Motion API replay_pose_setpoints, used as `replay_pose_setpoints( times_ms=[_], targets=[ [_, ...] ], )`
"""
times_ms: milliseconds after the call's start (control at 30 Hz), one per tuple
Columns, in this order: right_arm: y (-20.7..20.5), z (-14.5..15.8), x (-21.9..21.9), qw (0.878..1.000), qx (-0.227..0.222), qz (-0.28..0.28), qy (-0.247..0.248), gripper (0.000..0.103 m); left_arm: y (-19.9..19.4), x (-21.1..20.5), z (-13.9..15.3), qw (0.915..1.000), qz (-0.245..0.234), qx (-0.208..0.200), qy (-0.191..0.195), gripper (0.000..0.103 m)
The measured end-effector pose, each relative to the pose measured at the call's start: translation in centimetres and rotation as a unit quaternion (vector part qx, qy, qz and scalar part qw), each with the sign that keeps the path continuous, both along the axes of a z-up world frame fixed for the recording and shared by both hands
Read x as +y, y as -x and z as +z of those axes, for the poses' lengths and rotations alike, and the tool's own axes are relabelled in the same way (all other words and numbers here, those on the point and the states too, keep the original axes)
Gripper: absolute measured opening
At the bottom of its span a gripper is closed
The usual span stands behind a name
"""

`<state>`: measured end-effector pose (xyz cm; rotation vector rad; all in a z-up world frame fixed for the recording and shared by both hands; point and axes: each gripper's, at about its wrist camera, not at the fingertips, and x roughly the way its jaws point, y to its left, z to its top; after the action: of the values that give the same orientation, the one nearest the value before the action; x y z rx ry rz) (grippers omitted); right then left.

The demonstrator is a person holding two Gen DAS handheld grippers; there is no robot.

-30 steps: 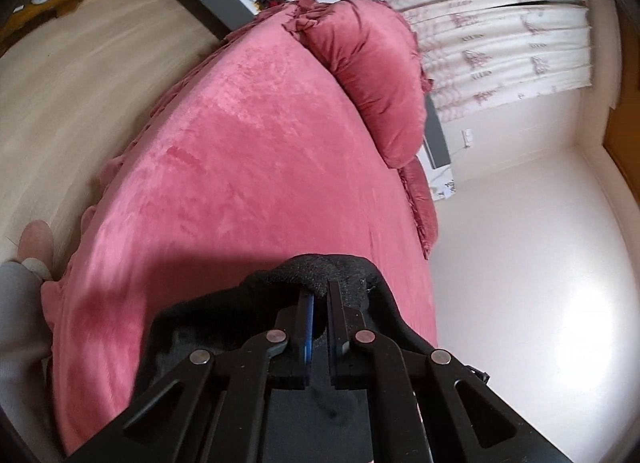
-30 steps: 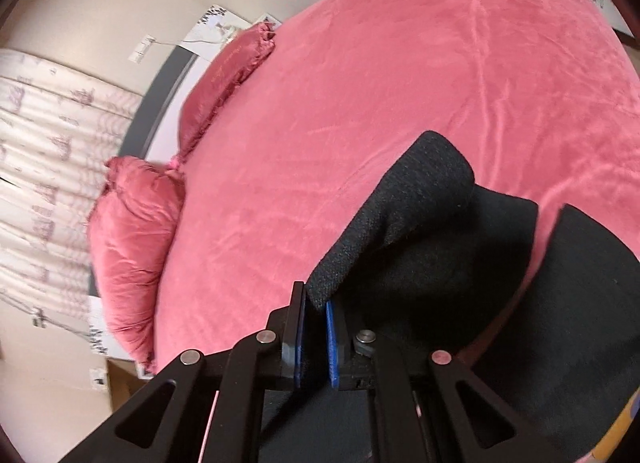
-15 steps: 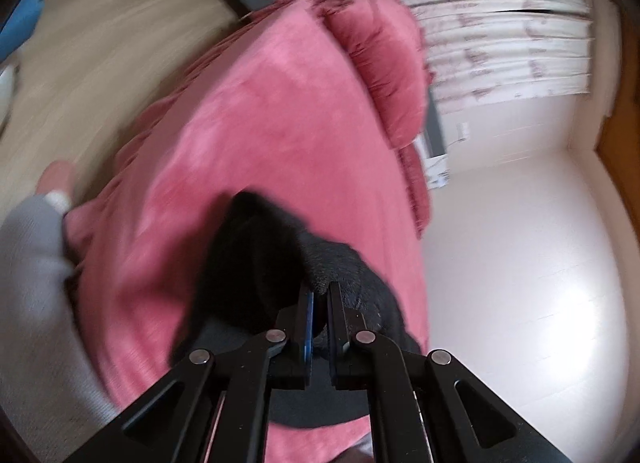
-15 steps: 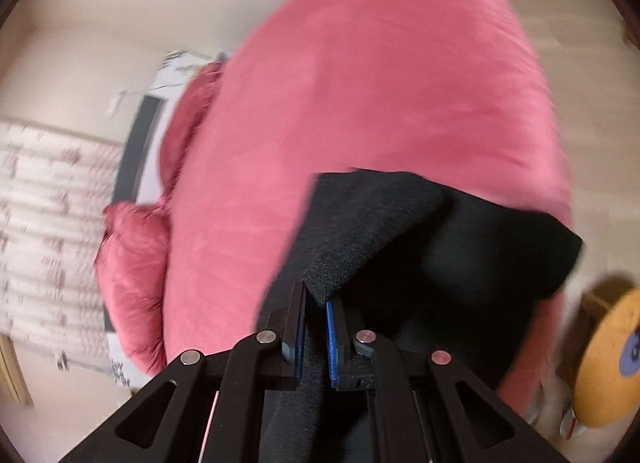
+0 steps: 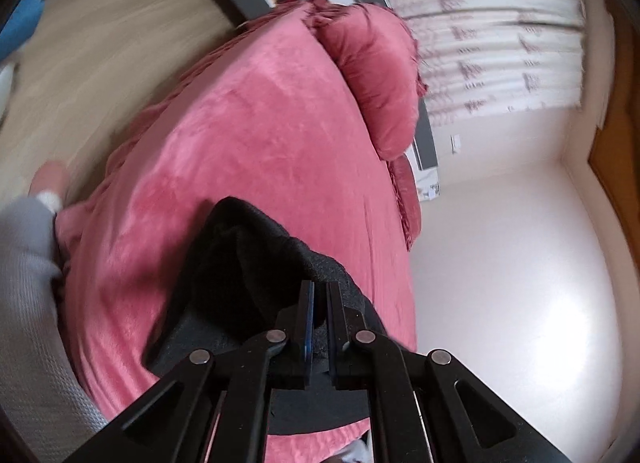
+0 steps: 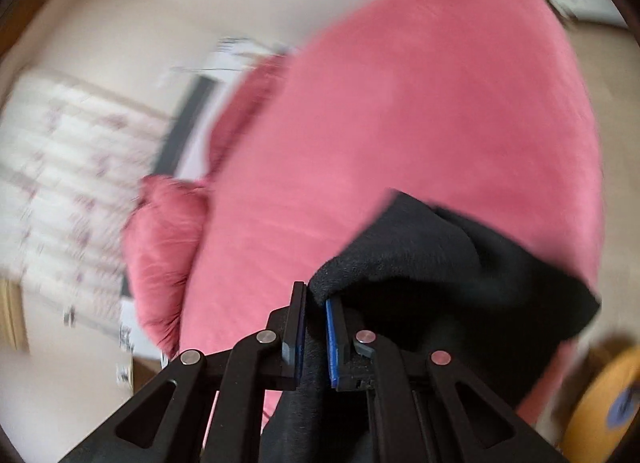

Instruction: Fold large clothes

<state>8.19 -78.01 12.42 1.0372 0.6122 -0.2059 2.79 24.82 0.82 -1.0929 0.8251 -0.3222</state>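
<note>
Garment [image 5: 240, 275]: a black, thick, fleecy-looking piece, held up at two points over the near end of a pink bed [image 5: 248, 151]. Part of it drapes down onto the cover; the rest hangs from the grippers, bunched into soft folds.

Left gripper [image 5: 318, 327] has its jaws clamped on a fold of the black cloth, the fabric pinched between the blue pads. Right gripper [image 6: 316, 327] is likewise closed on an edge of the same garment [image 6: 440, 263], which rises out of the jaws in a rounded hump and falls away to the right.

Judging by the way it sags and rolls, the cloth is soft and limp, with some weight, not slippery; it should hold in a pinch but will droop and crease wherever it is unsupported. Good places to hold are the outer edges or corners, well apart, so the panel between them hangs flat; a grip on a bunched middle would carry hidden layers along. Which edges are held now I cannot tell, as the folds hide the outline.

Beyond the garment, pillows [image 5: 376, 75] lie at the far end of the bed, with a curtain [image 5: 488, 31] behind. A grey sleeve [image 5: 24, 283] shows at the left view's edge, and the right view is blurred.
</note>
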Motion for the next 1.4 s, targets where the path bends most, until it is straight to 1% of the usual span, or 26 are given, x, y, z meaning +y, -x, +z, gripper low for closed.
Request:
replay_pose_setpoints(
  times_ms=[33,67,133,167,200,267,300,333,367,400,433,567,600,667,700,733,767,867,967,1033,1100,1167,1233,1300,1333,1400],
  targets=[
    [0.4,0.9,0.3,1.000,-0.011,0.011,0.024,0.008,0.1,0.0,0.0,1.0000,-0.001,0.004,-0.006,0.005],
    [1.0,1.1,0.3,0.999,-0.011,0.016,0.037,0.008,0.5,0.3,-0.3,0.9999,0.000,0.012,-0.008,0.004],
    [3.3,-0.9,0.1,0.999,0.008,0.012,0.041,0.008,1.4,1.2,-1.4,0.9996,0.017,0.024,-0.004,0.001],
    [4.3,-2.9,-0.4,0.999,0.029,0.008,0.040,0.008,2.0,1.8,-2.4,0.9987,0.034,0.037,0.004,0.001],
    [5.3,-5.7,-0.9,0.997,0.065,0.007,0.034,0.008,2.4,2.3,-3.3,0.9975,0.048,0.049,0.013,0.001],
    [7.2,-12.0,-1.8,0.990,0.136,-0.007,-0.020,0.010,3.2,3.4,-5.1,0.9941,0.073,0.077,0.022,0.000],
    [8.3,-14.9,-2.2,0.986,0.153,-0.023,-0.058,0.014,3.5,3.8,-5.8,0.9919,0.082,0.092,0.029,0.000],
    [9.5,-16.7,-2.4,0.985,0.137,-0.042,-0.092,0.014,3.5,4.0,-6.3,0.9907,0.086,0.099,0.036,0.000],
    [10.4,-17.4,-2.6,0.986,0.097,-0.066,-0.119,0.016,3.7,3.9,-6.6,0.9901,0.086,0.102,0.044,0.000],
    [11.3,-17.8,-2.6,0.984,0.061,-0.090,-0.143,0.021,3.6,3.5,-6.4,0.9909,0.080,0.099,0.045,0.000],
    [11.7,-18.0,-2.5,0.981,0.043,-0.105,-0.155,0.023,3.4,3.0,-6.2,0.9920,0.072,0.096,0.041,0.000],
    [12.0,-17.4,-1.1,0.981,0.021,-0.122,-0.146,0.030,1.7,-0.4,-5.1,0.9961,0.016,0.086,0.004,0.002],
    [12.1,-17.1,-0.3,0.981,0.013,-0.126,-0.146,0.030,1.2,-1.2,-5.0,0.9962,0.005,0.087,-0.004,0.006],
    [12.5,-16.6,1.0,0.982,-0.001,-0.123,-0.142,0.030,0.5,-2.7,-4.6,0.9962,-0.009,0.084,-0.019,0.032],
    [12.1,-16.2,2.3,0.985,0.000,-0.113,-0.133,0.031,0.3,-3.2,-4.3,0.9966,-0.009,0.078,-0.028,0.038],
    [11.4,-15.9,3.4,0.987,0.015,-0.099,-0.124,0.031,0.2,-3.5,-3.9,0.9970,-0.008,0.068,-0.034,0.048],
    [10.5,-15.9,4.9,0.990,0.027,-0.077,-0.117,0.031,0.1,-4.0,-3.5,0.9973,-0.006,0.059,-0.044,0.054],
    [7.3,-16.2,9.7,0.993,0.036,-0.014,-0.110,0.031,0.0,-4.9,-2.7,0.9962,-0.018,0.042,-0.073,0.062],
    [5.0,-17.0,15.1,0.988,0.057,0.059,-0.130,0.031,0.0,-5.2,-2.8,0.9945,-0.027,0.032,-0.096,0.063],
    [3.5,-17.7,19.4,0.981,0.071,0.103,-0.151,0.031,-0.1,-5.5,-2.9,0.9947,-0.029,0.026,-0.095,0.065],
    [2.5,-17.9,23.2,0.974,0.078,0.138,-0.165,0.032,-0.5,-5.2,-3.2,0.9960,-0.026,0.023,-0.082,0.066],
    [1.9,-17.8,27.8,0.961,0.083,0.191,-0.184,0.032,-1.0,-5.0,-3.3,0.9967,-0.025,0.019,-0.075,0.066],
    [1.0,-17.6,32.7,0.941,0.106,0.263,-0.182,0.032,-1.2,-5.1,-3.3,0.9964,-0.031,0.015,-0.077,0.066],
    [0.4,-17.6,36.8,0.924,0.118,0.314,-0.184,0.032,-1.5,-5.4,-3.1,0.9943,-0.048,0.004,-0.096,0.066],
    [0.1,-17.7,38.1,0.920,0.120,0.323,-0.185,0.032,-1.5,-5.6,-2.9,0.9929,-0.055,0.000,-0.105,0.064],
    [-0.6,-18.5,40.3,0.919,0.131,0.318,-0.193,0.032,-1.7,-6.1,-2.5,0.9894,-0.072,-0.016,-0.125,0.061]
  ],
)
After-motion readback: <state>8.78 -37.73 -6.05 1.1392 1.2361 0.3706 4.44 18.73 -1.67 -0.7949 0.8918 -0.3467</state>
